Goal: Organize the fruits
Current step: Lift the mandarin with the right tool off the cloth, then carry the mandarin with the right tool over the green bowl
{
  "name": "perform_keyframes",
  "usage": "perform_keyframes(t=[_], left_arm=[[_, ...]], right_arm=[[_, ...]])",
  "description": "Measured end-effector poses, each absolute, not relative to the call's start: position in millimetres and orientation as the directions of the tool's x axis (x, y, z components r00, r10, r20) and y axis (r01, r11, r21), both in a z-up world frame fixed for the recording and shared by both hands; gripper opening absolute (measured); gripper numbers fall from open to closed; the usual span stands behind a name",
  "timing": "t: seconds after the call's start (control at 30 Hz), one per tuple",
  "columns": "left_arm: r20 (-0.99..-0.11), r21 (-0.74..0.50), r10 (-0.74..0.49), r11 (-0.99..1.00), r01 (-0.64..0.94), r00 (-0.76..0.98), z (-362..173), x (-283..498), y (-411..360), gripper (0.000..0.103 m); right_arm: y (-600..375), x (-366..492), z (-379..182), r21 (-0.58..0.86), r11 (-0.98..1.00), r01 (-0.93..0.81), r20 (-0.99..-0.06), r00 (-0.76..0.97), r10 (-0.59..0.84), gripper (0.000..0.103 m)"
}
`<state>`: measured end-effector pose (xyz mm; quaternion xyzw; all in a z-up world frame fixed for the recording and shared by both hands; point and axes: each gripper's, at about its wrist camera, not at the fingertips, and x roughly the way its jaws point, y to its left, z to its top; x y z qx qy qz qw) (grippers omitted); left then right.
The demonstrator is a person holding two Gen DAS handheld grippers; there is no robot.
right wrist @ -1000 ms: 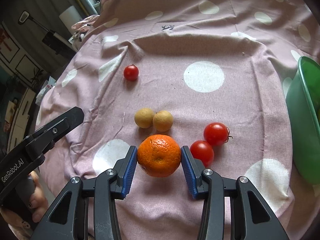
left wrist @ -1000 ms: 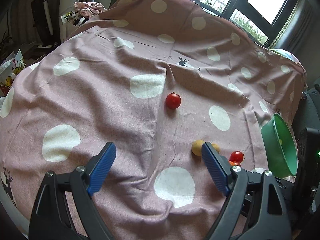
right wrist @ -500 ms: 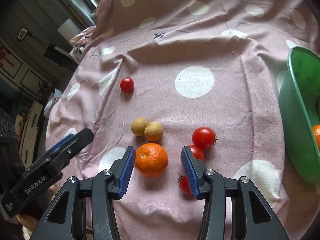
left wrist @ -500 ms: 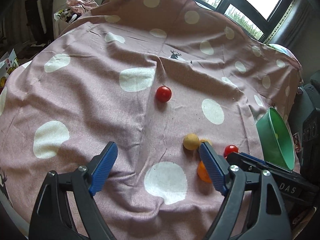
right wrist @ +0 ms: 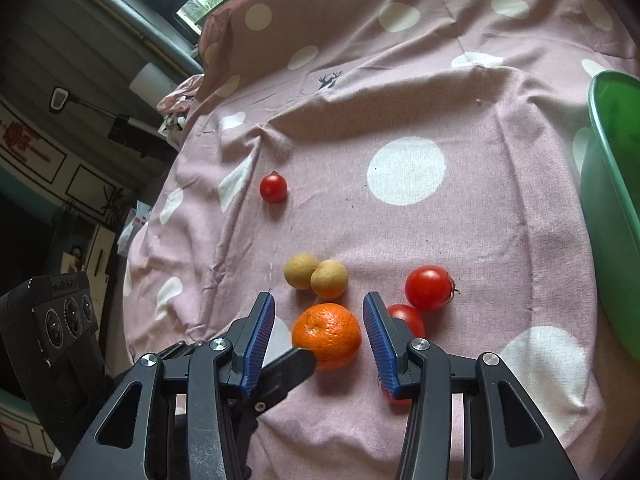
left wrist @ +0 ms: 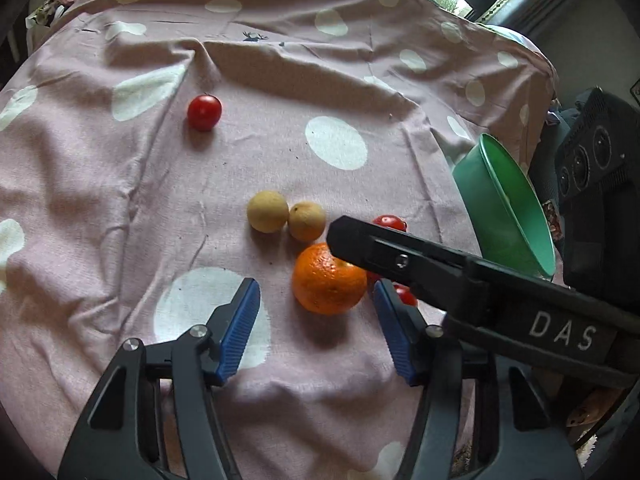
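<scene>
An orange (left wrist: pixel 329 279) (right wrist: pixel 327 336) lies on the pink spotted cloth. My left gripper (left wrist: pixel 318 328) is open, its blue pads on either side of the orange and a little short of it. My right gripper (right wrist: pixel 319 342) is open too, the orange between its pads without touching them. Two yellow-brown fruits (left wrist: pixel 286 216) (right wrist: pixel 316 275) lie touching just beyond the orange. Two tomatoes (right wrist: pixel 428 288) lie right of it, and a third shows partly below the right pad. A lone tomato (left wrist: pixel 204 112) (right wrist: pixel 273 188) lies farther off. The green bowl (left wrist: pixel 504 204) (right wrist: pixel 612 216) stands at the right.
The right gripper's black body (left wrist: pixel 460 280) crosses the left wrist view over the tomatoes. The left gripper's finger (right wrist: pixel 288 372) reaches to the orange in the right wrist view. The cloth (left wrist: pixel 120 200) is creased and falls away at the table's edges.
My right gripper opened off the orange and drew back a little. My left gripper swung right and closed in until the orange lies between its pads.
</scene>
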<state>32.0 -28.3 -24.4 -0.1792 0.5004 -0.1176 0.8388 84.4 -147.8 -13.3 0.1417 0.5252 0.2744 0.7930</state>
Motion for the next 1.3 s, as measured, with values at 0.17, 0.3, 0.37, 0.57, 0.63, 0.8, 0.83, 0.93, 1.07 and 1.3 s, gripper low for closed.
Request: perform_keyframes(t=[0.17,0.3,0.37,0.57,0.63,0.8,0.83,0.93,1.07,1.3], left_arm=[[-0.805,-0.413,-0.384,0.910,0.037,0.452,-30.2,33.9,-37.7,0.053],[-0.807,-0.420,-0.390,0.907,0.035,0.443,-33.8,36.3,-39.3,0.046],[-0.809,-0.420,-0.392,0.907,0.036,0.438,-36.1,37.3,-39.9,0.045],[-0.800,-0.433,-0.399,0.901,0.029,0.447,-37.2,38.3,-36.9,0.043],[-0.797,-0.431,-0.398,0.902,0.033,0.454,-35.1,36.9,-38.5,0.043],[-0.762,-0.415,-0.388,0.907,0.068,0.519,-14.3,27.6,-43.2,0.042],[-0.753,-0.412,-0.385,0.908,0.073,0.534,-8.5,25.5,-43.4,0.042],[-0.724,-0.380,-0.364,0.919,0.101,0.586,11.0,20.2,-48.8,0.042],[-0.692,-0.334,-0.346,0.932,0.143,0.634,34.5,17.2,-64.7,0.042],[-0.637,-0.282,-0.364,0.930,0.235,0.680,65.3,20.8,-102.0,0.042]], right_arm=[[-139.0,84.2,-22.3,0.500,0.813,-0.297,-0.774,0.267,0.574,0.049],[-133.6,82.2,-24.4,0.465,0.827,-0.315,-0.791,0.272,0.548,0.046],[-131.5,81.3,-25.2,0.440,0.841,-0.314,-0.805,0.276,0.524,0.045],[-129.3,81.8,-28.0,0.412,0.855,-0.316,-0.820,0.281,0.499,0.045],[-130.1,81.2,-27.6,0.412,0.857,-0.311,-0.821,0.282,0.497,0.045],[-135.2,74.2,-11.7,0.404,0.857,-0.321,-0.804,0.322,0.499,0.045],[-136.9,72.7,-6.4,0.405,0.855,-0.324,-0.797,0.333,0.504,0.045],[-143.5,67.4,9.7,0.417,0.842,-0.343,-0.768,0.362,0.528,0.045],[-156.6,60.5,32.8,0.416,0.839,-0.352,-0.727,0.425,0.539,0.046],[-190.6,52.7,64.6,0.397,0.857,-0.329,-0.668,0.537,0.515,0.046]])
